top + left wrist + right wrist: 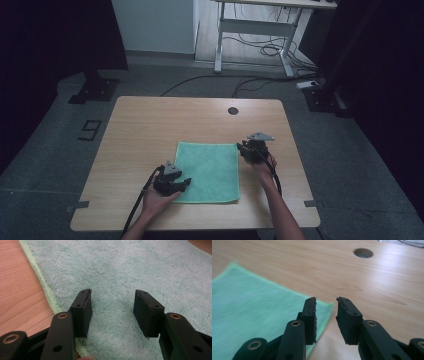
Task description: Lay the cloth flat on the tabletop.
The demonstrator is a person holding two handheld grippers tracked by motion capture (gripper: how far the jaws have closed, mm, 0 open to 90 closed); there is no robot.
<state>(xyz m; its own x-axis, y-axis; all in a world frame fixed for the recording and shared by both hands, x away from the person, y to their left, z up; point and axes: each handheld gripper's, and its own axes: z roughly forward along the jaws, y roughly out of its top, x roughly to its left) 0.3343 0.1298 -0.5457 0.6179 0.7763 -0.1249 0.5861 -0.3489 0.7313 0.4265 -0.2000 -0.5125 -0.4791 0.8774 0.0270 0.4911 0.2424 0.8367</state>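
Both tongs spread, gripping nothing, at a flat green terry towel (pixel 208 171).

Left tongs (pixel 186 183) hover over the towel's near-left corner; right tongs (pixel 242 148) sit just beside its far-right corner, jaws apart. Towel lies spread at the middle of the light wooden desk (pixel 150 125), nearly square, slightly longer front to back, edges parallel to the desk's.

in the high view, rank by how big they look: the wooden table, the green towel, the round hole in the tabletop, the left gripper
1. wooden table
2. green towel
3. left gripper
4. round hole

The left gripper sits nearer the camera than the hole, but the gap in size is plain anyway.
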